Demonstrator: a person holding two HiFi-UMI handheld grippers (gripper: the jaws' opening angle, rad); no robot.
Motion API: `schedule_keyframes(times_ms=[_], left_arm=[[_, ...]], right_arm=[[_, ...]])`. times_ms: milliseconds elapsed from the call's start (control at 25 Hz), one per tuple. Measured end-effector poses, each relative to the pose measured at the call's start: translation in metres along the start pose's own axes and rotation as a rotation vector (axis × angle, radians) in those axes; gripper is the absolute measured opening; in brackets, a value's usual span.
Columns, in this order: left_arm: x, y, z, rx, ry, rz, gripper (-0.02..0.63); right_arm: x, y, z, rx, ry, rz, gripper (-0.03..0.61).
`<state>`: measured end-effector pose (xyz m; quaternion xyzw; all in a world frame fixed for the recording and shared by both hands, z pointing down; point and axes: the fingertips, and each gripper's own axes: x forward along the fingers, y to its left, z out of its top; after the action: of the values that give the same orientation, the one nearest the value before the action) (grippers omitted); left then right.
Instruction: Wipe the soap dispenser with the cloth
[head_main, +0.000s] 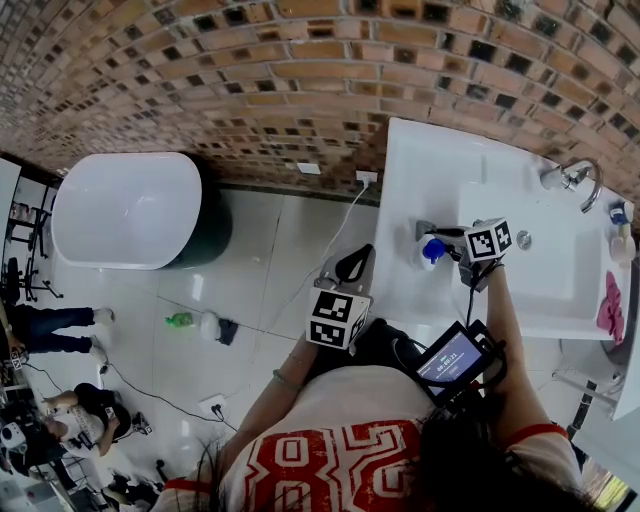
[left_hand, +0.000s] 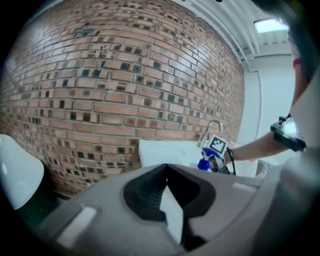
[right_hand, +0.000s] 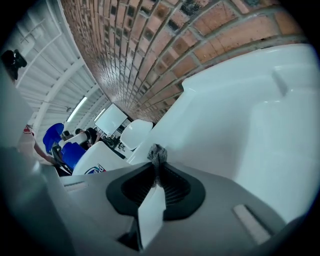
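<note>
The soap dispenser (head_main: 432, 252), a white bottle with a blue pump, stands on the left deck of the white sink (head_main: 420, 160). In the right gripper view its white body (right_hand: 97, 159) shows at the left. My right gripper (head_main: 442, 238) is beside the pump, shut on a bunched grey cloth (right_hand: 157, 153) that sticks out past the jaw tips; the same cloth (head_main: 425, 228) lies against the dispenser's far side. My left gripper (head_main: 352, 265) hangs off the sink's left edge, above the floor, shut with nothing in it (left_hand: 166, 168). From there the dispenser (left_hand: 204, 162) is far ahead.
A faucet (head_main: 577, 177) rises at the basin's back. A small bottle (head_main: 622, 240) and a pink cloth (head_main: 610, 308) sit at the sink's right end. A white bathtub (head_main: 130, 210) stands at the left against the brick wall. A green bottle (head_main: 180, 320) lies on the floor.
</note>
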<state>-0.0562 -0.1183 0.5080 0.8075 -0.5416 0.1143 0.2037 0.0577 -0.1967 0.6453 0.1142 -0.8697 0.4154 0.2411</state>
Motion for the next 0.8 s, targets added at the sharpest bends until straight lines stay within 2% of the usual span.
schedule_keyframes(times_ms=[120, 200, 360, 440, 640, 800], left_arm=[[-0.001, 0.002, -0.001, 0.001, 0.007, -0.002, 0.004], [-0.001, 0.002, -0.003, 0.002, 0.011, -0.007, 0.004], [0.000, -0.001, -0.004, 0.007, 0.016, -0.036, 0.005], [0.002, -0.002, -0.004, 0.014, 0.017, -0.049, 0.004], [0.011, -0.012, -0.004, 0.063, 0.001, -0.103, 0.003], [0.013, -0.026, -0.006, 0.073, 0.005, -0.150, 0.005]], right_arm=[[-0.001, 0.000, 0.000, 0.007, -0.017, -0.025, 0.048], [-0.006, 0.002, 0.007, -0.011, -0.069, -0.067, 0.048], [-0.043, 0.012, 0.035, -0.034, -0.298, -0.228, 0.048], [-0.062, 0.021, 0.044, -0.060, -0.381, -0.312, 0.048], [-0.110, 0.047, 0.035, -0.067, -0.559, -0.545, 0.048], [-0.126, 0.071, 0.016, 0.018, -0.702, -0.610, 0.048]])
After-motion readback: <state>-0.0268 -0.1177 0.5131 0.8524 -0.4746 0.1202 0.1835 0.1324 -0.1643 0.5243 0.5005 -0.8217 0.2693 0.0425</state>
